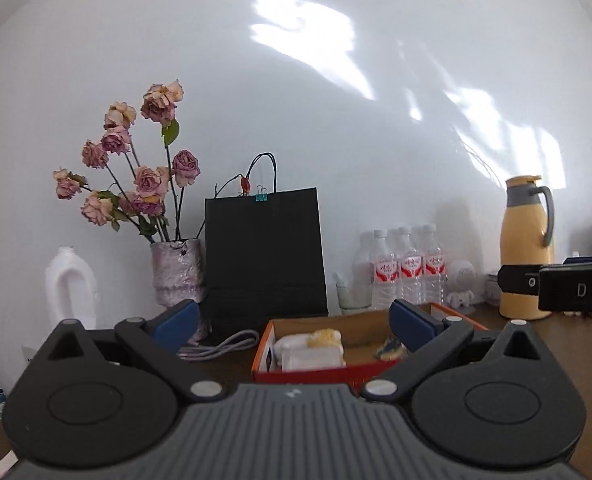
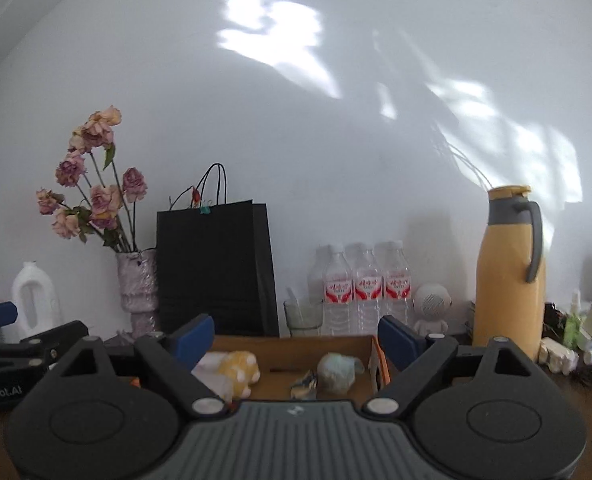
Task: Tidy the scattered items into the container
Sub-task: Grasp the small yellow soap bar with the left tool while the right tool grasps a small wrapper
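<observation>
We've got both grippers hovering low over the desk (image 1: 223,368), pointed at the back wall. The left gripper (image 1: 293,322) has its blue pads spread wide with nothing between them, and the right gripper (image 2: 296,338) is just as released and empty. The cardboard box (image 1: 296,374) with the orange-red sides sits right in front of us, and the bits are inside it: a yellow plush toy (image 2: 239,368) lying against a white soft thing (image 1: 312,356) at the left end, a pale green crumpled lump (image 2: 338,370) near the right wall, and a small dark patterned piece (image 2: 304,386) just beside that lump. Behind the box we see a black paper bag (image 1: 263,252) with a clip on its top edge, a vase of dried roses (image 1: 175,276) to its left, and a white plastic jug (image 1: 69,288) further left. To the right stand three water bottles (image 2: 366,288), a drinking glass (image 2: 303,316), a little white figurine (image 2: 432,306) and a yellow thermos (image 2: 510,268). A grey cable (image 1: 219,346) lies coiled on the desk, left of the box.
</observation>
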Demonstrator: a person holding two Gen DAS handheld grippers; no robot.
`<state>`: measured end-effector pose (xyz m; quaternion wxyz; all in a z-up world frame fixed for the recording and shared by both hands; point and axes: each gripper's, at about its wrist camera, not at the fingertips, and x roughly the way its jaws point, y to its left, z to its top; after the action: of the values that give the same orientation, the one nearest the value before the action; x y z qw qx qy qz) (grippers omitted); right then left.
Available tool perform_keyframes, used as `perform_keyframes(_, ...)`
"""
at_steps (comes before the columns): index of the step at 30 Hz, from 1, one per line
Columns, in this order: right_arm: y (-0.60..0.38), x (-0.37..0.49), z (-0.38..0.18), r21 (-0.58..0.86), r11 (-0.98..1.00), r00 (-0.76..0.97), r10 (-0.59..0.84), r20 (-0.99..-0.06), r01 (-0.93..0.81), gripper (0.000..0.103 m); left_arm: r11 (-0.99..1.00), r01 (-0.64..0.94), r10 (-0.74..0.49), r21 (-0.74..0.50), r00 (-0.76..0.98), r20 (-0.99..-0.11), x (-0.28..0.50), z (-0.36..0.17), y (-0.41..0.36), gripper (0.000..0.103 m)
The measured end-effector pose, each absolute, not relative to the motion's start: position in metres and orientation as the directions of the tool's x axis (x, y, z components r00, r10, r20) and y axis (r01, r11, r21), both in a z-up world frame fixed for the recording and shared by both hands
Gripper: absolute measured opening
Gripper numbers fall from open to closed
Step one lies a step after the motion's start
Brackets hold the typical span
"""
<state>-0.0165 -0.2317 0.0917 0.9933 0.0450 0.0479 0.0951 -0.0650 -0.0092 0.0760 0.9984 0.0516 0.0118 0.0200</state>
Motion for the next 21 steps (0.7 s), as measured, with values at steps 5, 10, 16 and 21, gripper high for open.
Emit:
perform_keyframes(5,-0.236,-0.104,0.05,0.029,0.974,0.961,0.229,-0.156,-0.227,0.089,0.999,0.021,-0.012,0.038,0.972,-0.234,-0.124,0.028,-0.007,0.103)
perform_keyframes(10,-0.234,-0.103,0.044,-0.007,0.966,0.935,0.248,-0.252,-0.258,0.089,1.0,0.012,-0.007,0.014,0.953,-0.304,-0.084,0.039,0.016,0.103)
perform_keyframes(16,-0.217,-0.029,0.061,0.063,0.948,0.89,0.316,-0.328,-0.313,0.081,1.0,0.013,-0.004,0.018,0.892,-0.453,0.021,0.034,0.056,0.083)
perform_keyframes(21,-0.179,0.022,0.065,0.049,0.908,0.839,0.405,-0.362,-0.417,0.076,0.999,0.002,0.029,0.055,0.83,-0.557,0.095,0.009,0.073,0.077)
